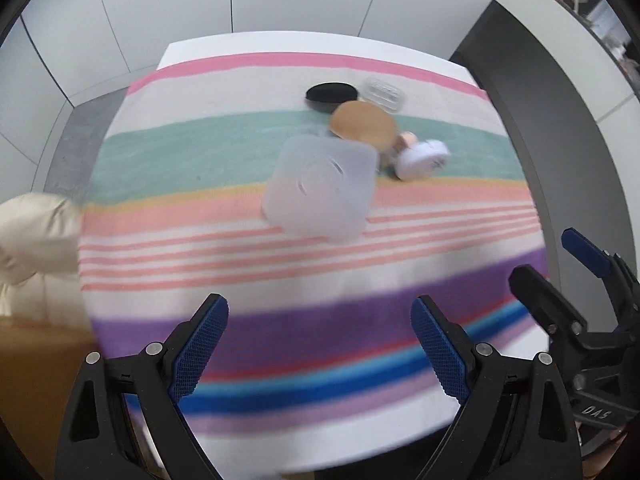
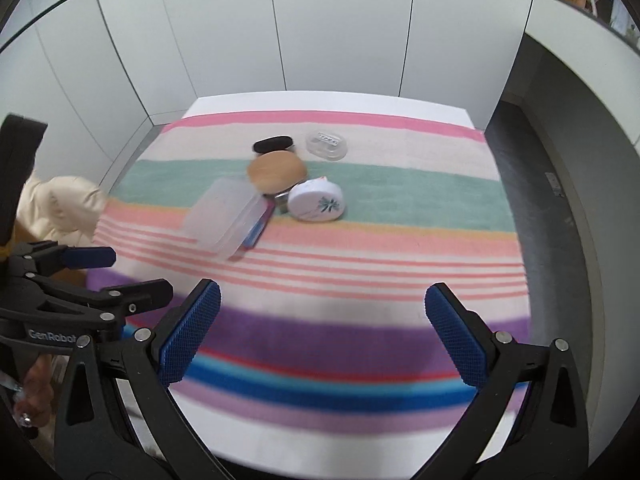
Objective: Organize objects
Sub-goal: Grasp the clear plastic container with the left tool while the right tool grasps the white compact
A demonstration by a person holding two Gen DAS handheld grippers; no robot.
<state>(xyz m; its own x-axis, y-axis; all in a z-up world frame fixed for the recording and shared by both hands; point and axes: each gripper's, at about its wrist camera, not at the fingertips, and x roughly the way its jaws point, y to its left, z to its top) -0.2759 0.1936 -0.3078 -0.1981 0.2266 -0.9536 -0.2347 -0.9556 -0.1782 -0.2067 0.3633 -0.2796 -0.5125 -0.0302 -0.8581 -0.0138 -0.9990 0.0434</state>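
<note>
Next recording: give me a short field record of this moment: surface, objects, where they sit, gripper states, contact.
surface: striped cloth over a table
objects: frosted plastic box, wooden-lidded jar, white round tin, black round lid, small clear case
layout: all clustered at the far middle of the cloth; the box leans tilted against the jar
left gripper: open, nothing between its fingers
right gripper: open, nothing between its fingers
contact: neither gripper touches any object

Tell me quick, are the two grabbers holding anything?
Left gripper: open, holding nothing.
Right gripper: open, holding nothing.
</note>
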